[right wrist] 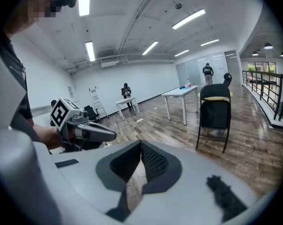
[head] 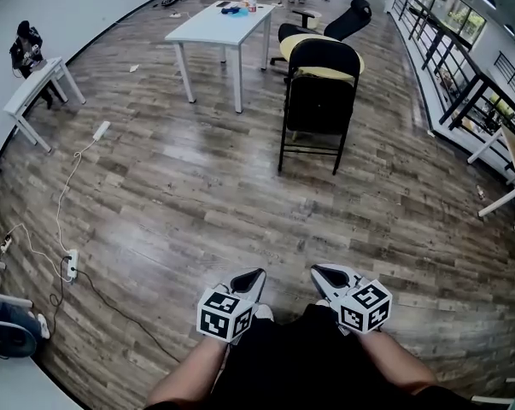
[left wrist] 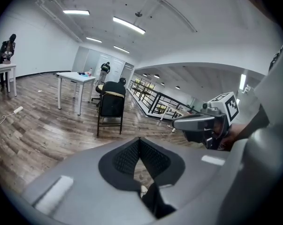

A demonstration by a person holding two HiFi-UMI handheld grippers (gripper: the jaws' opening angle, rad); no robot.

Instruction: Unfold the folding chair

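Note:
A black folding chair [head: 318, 101] stands folded upright on the wood floor, far ahead of me. The same chair [left wrist: 110, 106] shows small in the left gripper view, and the chair [right wrist: 215, 111] appears at the right of the right gripper view. My left gripper [head: 250, 278] is low at the frame's bottom, shut with nothing between its pads. My right gripper [head: 330, 273] sits beside it, also shut and empty. Both point toward the chair from well short of it. In the left gripper view the right gripper [left wrist: 197, 122] is at the right; in the right gripper view the left gripper [right wrist: 92, 134] is at the left.
A white table [head: 222, 24] and a black-and-yellow office chair [head: 325, 32] stand behind the folding chair. A railing [head: 462, 67] runs along the right. A small white desk [head: 37, 88] with a person [head: 25, 45] is at left. A cable and power strip [head: 69, 265] lie on the floor.

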